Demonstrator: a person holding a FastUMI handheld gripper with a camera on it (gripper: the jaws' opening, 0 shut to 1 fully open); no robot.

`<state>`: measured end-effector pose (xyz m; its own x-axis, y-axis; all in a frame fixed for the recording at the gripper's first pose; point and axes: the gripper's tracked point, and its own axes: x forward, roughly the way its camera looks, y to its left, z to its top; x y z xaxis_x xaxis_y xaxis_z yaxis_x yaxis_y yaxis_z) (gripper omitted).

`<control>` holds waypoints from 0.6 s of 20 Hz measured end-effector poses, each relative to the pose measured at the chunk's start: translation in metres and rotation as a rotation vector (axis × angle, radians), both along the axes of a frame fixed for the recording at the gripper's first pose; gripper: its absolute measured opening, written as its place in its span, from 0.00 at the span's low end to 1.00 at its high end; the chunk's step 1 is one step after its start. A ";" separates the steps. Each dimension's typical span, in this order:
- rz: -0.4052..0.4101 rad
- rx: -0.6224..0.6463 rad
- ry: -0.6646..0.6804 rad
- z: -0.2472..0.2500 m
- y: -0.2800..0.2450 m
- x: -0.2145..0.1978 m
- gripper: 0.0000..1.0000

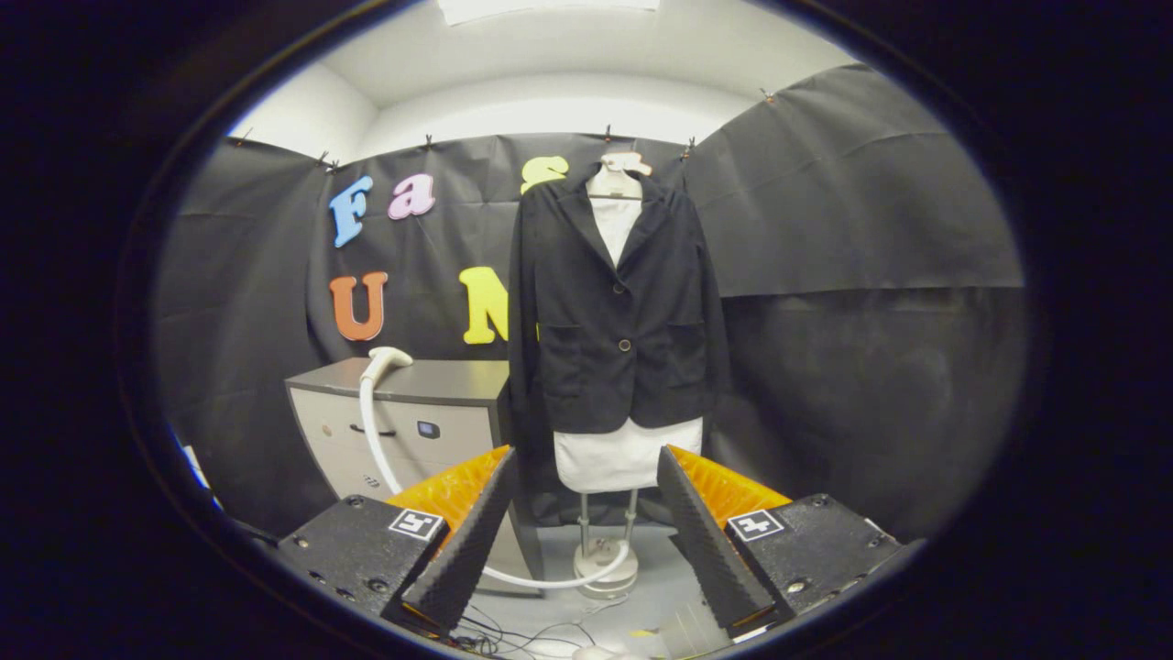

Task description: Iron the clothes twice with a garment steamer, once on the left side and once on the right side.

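Observation:
A black jacket [619, 321] hangs buttoned on a white mannequin torso [626, 456] that stands on a pole stand [605, 559], well beyond my fingers. The white steamer head [385, 360] lies on top of a grey cabinet [440, 380] to the left of the jacket. Its white hose [371, 431] drops down the cabinet's front and curves along the floor to the stand. My gripper [585, 481] is open, its fingers spread wide with nothing between them, far short of both the steamer and the jacket.
The grey cabinet with drawers stands against the black cloth wall, close beside the mannequin. Thin cables [522, 637] lie on the pale floor just below my fingers. The black cloth wall closes the booth to the right of the jacket.

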<state>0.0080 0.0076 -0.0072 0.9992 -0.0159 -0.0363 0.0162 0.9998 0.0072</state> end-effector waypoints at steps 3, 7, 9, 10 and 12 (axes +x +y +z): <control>-0.007 -0.004 -0.002 0.003 0.005 0.005 0.98; 0.001 -0.021 -0.012 0.017 0.017 0.014 0.98; 0.028 -0.018 -0.001 0.025 0.029 0.025 0.98; 0.037 -0.017 -0.006 0.034 0.034 0.032 0.98; 0.052 -0.020 -0.014 0.050 0.048 0.048 0.98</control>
